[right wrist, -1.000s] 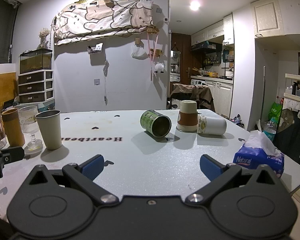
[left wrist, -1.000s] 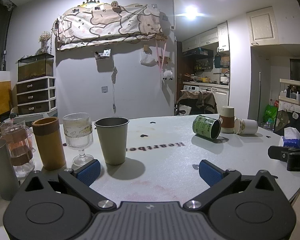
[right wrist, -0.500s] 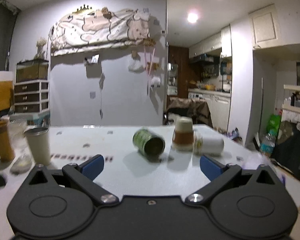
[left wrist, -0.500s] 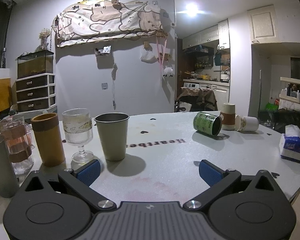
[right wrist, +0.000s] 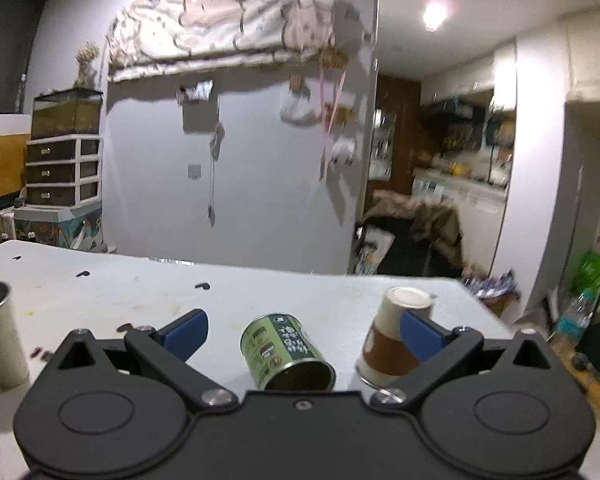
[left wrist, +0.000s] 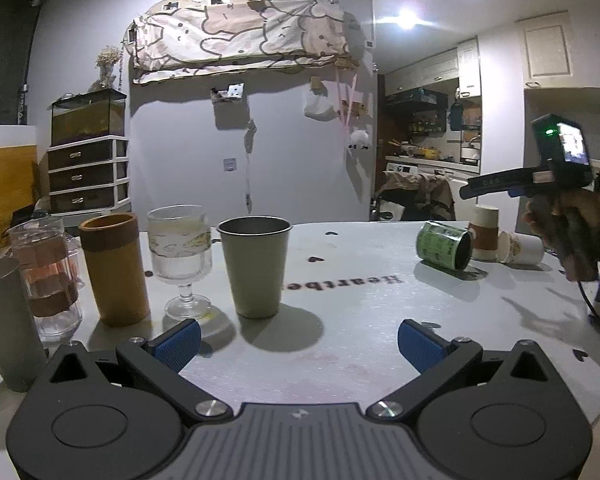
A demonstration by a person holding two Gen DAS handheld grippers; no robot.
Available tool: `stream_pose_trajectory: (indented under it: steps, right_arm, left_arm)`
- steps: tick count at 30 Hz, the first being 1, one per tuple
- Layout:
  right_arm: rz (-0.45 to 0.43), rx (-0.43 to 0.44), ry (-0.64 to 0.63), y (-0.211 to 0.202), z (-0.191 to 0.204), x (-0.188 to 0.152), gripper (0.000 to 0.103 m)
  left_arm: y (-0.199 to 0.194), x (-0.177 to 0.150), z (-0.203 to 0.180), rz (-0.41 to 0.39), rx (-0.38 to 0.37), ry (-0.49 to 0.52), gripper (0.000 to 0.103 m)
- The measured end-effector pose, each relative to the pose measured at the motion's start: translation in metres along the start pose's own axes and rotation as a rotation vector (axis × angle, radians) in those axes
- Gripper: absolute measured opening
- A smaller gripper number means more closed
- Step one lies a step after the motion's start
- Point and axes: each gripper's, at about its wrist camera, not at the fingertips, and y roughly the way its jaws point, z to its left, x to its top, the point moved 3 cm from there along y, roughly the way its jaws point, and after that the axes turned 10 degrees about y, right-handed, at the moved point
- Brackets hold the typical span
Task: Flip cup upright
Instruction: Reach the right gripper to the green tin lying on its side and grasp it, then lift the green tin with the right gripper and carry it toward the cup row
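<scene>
right claw (right wrist: 302,330) has risen and moved in over the tabletop (right wrist: 260,292), fingers spread, empty | green cup (right wrist: 286,354) lies on its side just below it | left claw (left wrist: 298,340) spread, idle | grasp comes next

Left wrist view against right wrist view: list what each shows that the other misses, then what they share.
Only the left wrist view shows the stemmed glass, the brown tumbler, the white paper cup lying on its side, and the right gripper held in the air.

Only the right wrist view shows the green bag and a water bottle on the floor beyond the table.

Both show the green can on its side, the upside-down sleeved cup, the upright metal cup and the table.
</scene>
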Motion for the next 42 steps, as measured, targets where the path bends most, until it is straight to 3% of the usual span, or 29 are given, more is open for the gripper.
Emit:
stream_pose_trajectory:
  steps: [4, 10, 17, 20, 22, 28, 37, 41, 42]
  right_arm:
    - [0.026, -0.005, -0.034, 0.042, 0.002, -0.002, 0.103]
    - [0.158, 0.029, -0.131, 0.091, 0.013, -0.030, 0.103]
    - [0.206, 0.022, -0.241, 0.108, 0.031, -0.052, 0.102]
    - [0.205, 0.002, -0.278, 0.108, 0.035, -0.055, 0.091]
    - [0.195, -0.038, -0.327, 0.108, 0.036, -0.056, 0.078]
    - [0.167, 0.030, -0.329, 0.072, 0.043, -0.058, 0.074]
    - [0.103, 0.156, -0.288, -0.015, 0.078, -0.072, 0.068]
    - [0.056, 0.269, -0.266, -0.062, 0.104, -0.085, 0.067]
    - [0.036, 0.306, -0.261, -0.076, 0.112, -0.088, 0.059]
  left_arm:
    - [0.010, -0.003, 0.007, 0.023, 0.011, -0.005, 0.103]
    - [0.021, -0.010, 0.021, 0.048, 0.011, -0.038, 0.103]
    - [0.031, -0.015, 0.031, 0.084, 0.022, -0.062, 0.103]
    - [0.031, -0.016, 0.034, 0.085, 0.020, -0.074, 0.103]
    - [0.029, -0.017, 0.034, 0.086, 0.018, -0.080, 0.103]
    - [0.019, -0.017, 0.033, 0.068, 0.016, -0.090, 0.103]
    - [-0.006, -0.017, 0.028, 0.023, 0.014, -0.084, 0.103]
    - [-0.018, -0.018, 0.029, 0.015, 0.030, -0.089, 0.103]
    - [-0.021, -0.019, 0.029, 0.012, 0.034, -0.090, 0.103]
